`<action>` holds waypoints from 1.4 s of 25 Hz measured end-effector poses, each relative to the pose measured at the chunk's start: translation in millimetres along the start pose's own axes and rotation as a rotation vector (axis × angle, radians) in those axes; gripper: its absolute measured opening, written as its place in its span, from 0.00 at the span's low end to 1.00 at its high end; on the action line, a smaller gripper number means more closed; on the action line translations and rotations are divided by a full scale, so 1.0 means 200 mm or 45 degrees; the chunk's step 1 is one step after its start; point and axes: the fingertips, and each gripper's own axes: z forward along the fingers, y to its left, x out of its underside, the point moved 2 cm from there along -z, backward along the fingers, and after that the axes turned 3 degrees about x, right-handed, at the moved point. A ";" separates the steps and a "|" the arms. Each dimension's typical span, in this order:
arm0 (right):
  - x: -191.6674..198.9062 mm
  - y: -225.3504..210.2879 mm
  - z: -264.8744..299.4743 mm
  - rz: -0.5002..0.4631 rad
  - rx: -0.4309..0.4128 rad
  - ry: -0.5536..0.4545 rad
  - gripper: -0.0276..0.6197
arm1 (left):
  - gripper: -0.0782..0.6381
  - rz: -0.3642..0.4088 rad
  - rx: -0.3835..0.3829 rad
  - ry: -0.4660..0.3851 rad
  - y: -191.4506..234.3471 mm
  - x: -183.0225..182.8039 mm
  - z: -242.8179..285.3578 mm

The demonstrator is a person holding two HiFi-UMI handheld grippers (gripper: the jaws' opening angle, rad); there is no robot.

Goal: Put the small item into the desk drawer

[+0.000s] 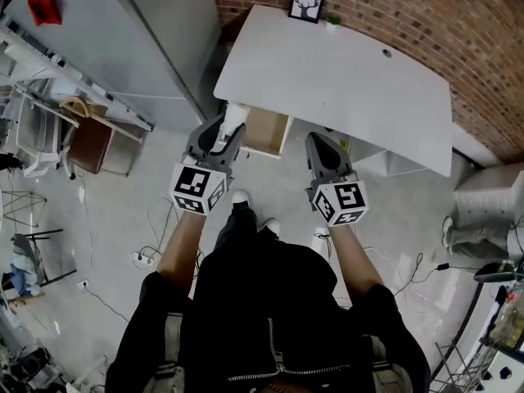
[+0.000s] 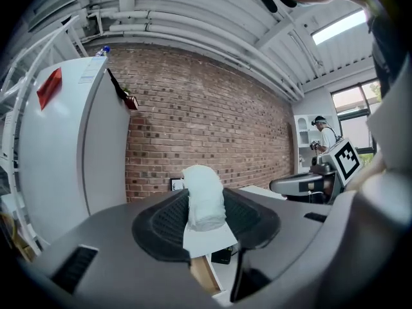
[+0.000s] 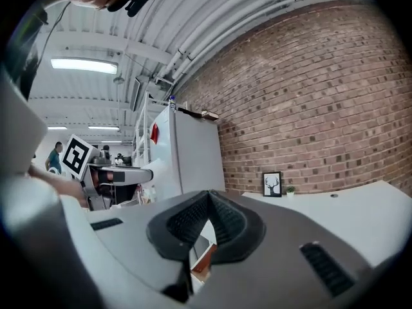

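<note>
A brick wall (image 1: 458, 23) backs the white desk (image 1: 344, 80) that fills the upper centre of the head view, with its wooden drawer (image 1: 266, 131) standing open at the desk's near-left edge. At centre left, the left gripper (image 1: 223, 137) is clamped on the small item (image 1: 233, 118), a white rolled bundle standing up between its jaws just beside the drawer's left corner. The right gripper (image 1: 321, 144), centre right, is closed on nothing. The step in hand appears to be bringing the roll over the drawer. It would go best carried squarely above the opening, lowered inside, then let go. The floor (image 1: 270, 178) before the drawer looks free; the desk's overhanging edge is the one to mind.
</note>
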 end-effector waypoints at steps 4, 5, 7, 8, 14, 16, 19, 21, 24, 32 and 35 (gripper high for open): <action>-0.03 0.00 0.13 -0.022 -0.030 -0.003 0.05 | 0.34 0.004 -0.028 -0.025 0.10 -0.03 0.03; -0.04 0.00 0.16 -0.028 -0.030 -0.006 0.05 | 0.34 0.006 -0.030 -0.034 0.13 -0.04 0.04; -0.06 -0.02 0.22 -0.028 -0.025 -0.014 0.05 | 0.34 0.010 -0.032 -0.049 0.18 -0.07 0.07; -0.08 -0.03 0.24 -0.028 -0.022 -0.020 0.05 | 0.34 0.013 -0.032 -0.056 0.20 -0.08 0.09; -0.13 -0.06 0.35 -0.031 -0.010 -0.039 0.05 | 0.34 0.012 -0.018 -0.058 0.30 -0.10 0.19; -0.13 -0.07 0.36 -0.030 -0.006 -0.034 0.05 | 0.34 0.007 -0.010 -0.056 0.31 -0.10 0.21; -0.11 -0.07 0.38 -0.027 0.001 -0.024 0.05 | 0.34 0.003 -0.001 -0.051 0.32 -0.08 0.22; -0.09 -0.08 0.38 -0.026 0.007 -0.018 0.05 | 0.34 0.001 0.006 -0.040 0.32 -0.06 0.23; -0.06 -0.09 0.38 -0.016 0.018 0.003 0.05 | 0.34 -0.008 0.022 -0.009 0.31 -0.02 0.25; 0.08 -0.11 0.38 0.004 0.044 0.090 0.05 | 0.34 -0.061 0.073 0.097 0.29 0.17 0.30; 0.15 -0.13 0.38 0.027 0.057 0.123 0.05 | 0.34 -0.078 0.091 0.139 0.28 0.26 0.32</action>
